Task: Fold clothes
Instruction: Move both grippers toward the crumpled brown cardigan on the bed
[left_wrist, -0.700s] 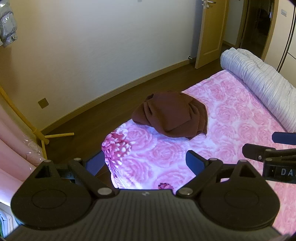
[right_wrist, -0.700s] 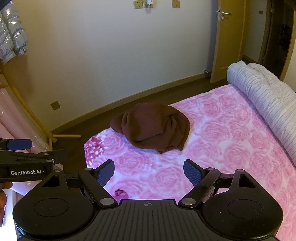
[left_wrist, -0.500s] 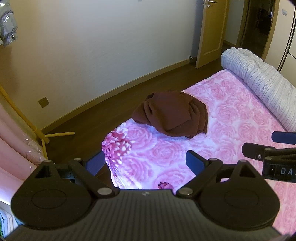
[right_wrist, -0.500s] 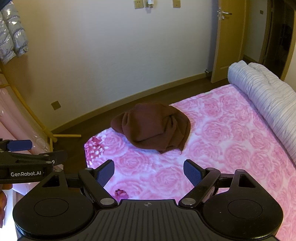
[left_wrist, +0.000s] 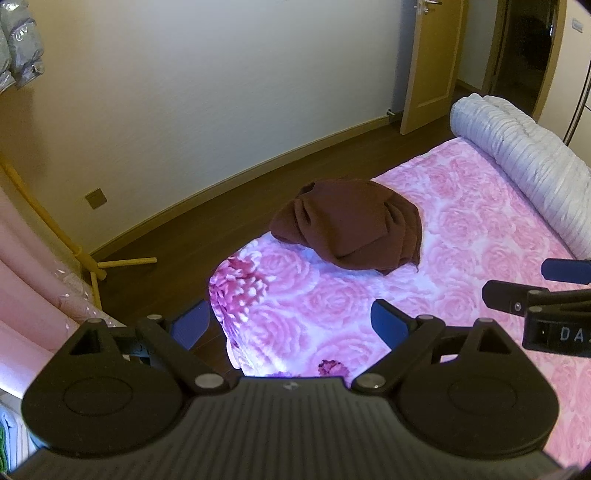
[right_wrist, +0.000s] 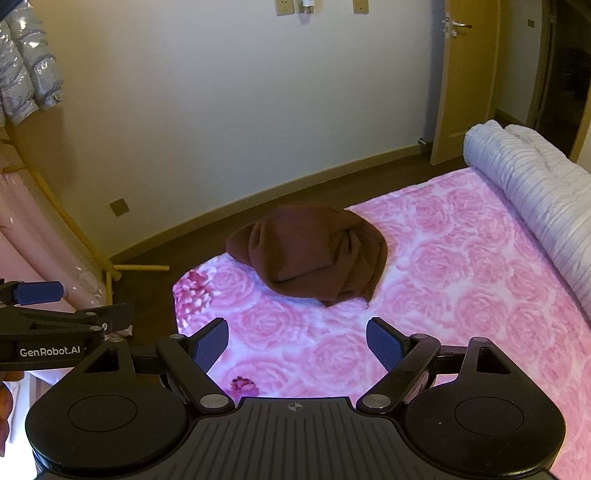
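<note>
From my left wrist camera, my left tongs (left_wrist: 290, 323) stand wide open with nothing between the blue pads, held above the near corner of the bed (left_wrist: 461, 229). The brown garment (left_wrist: 351, 225) lies in a crumpled heap on the pink rose-print sheet, near the bed's far edge by the wooden floor (left_wrist: 192, 243), well apart from my pads. A rolled white quilt (left_wrist: 524, 166) runs along the bed's right side. My right tongs (left_wrist: 554, 291) come into this view at the right edge, seen side-on. From my right wrist camera, my right tongs (right_wrist: 297, 345) are also spread wide and empty, over the sheet. The garment (right_wrist: 314, 251) sits ahead of them, slightly left of centre, apart from both pads. The quilt (right_wrist: 535, 192) lies to the right. My left tongs (right_wrist: 55, 317) show at the left edge, beside a yellow rack (right_wrist: 74, 229) with pink fabric.
</note>
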